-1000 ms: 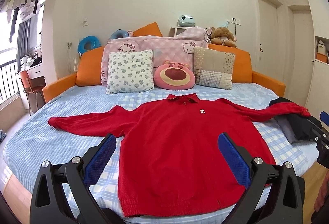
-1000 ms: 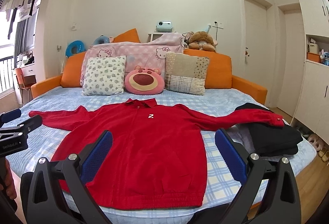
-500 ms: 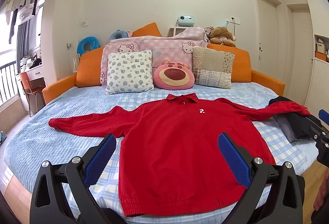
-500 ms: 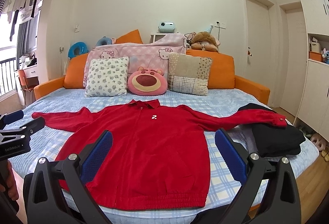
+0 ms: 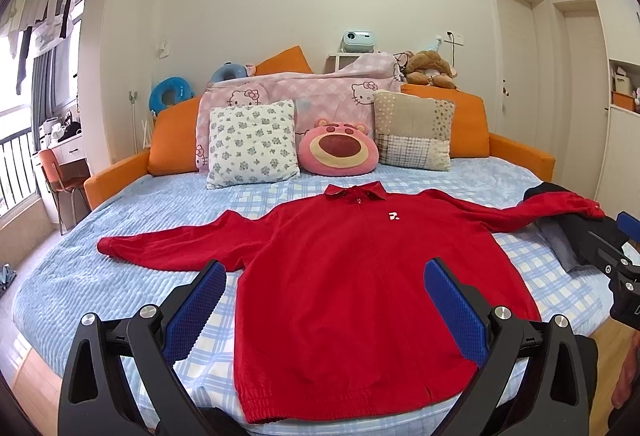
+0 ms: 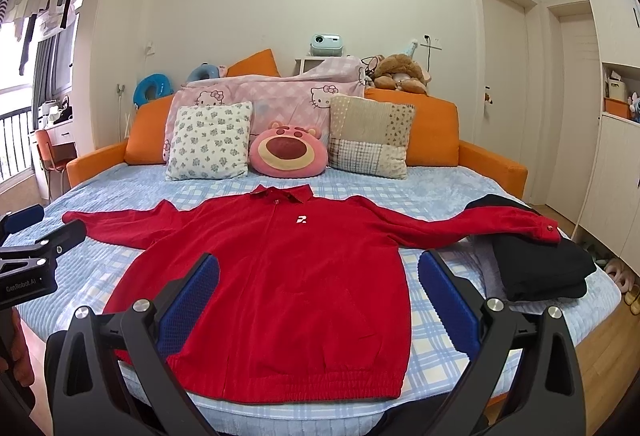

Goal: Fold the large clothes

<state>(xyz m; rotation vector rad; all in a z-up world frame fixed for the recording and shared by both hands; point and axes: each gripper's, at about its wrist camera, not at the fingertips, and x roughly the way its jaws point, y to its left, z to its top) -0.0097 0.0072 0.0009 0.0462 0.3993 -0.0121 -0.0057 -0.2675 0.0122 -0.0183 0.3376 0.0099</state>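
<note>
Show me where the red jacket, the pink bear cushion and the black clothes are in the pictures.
red jacket [image 5: 360,276], left wrist view, on the chest panel.
pink bear cushion [image 6: 289,151], right wrist view, on its snout.
black clothes [image 6: 536,264], right wrist view, on the top of the folded pile.

The left gripper and the right gripper hover side by side, jaws spread wide, holding nothing.

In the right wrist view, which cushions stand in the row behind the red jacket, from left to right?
Floral pillow → pink bear cushion → patchwork pillow.
</note>
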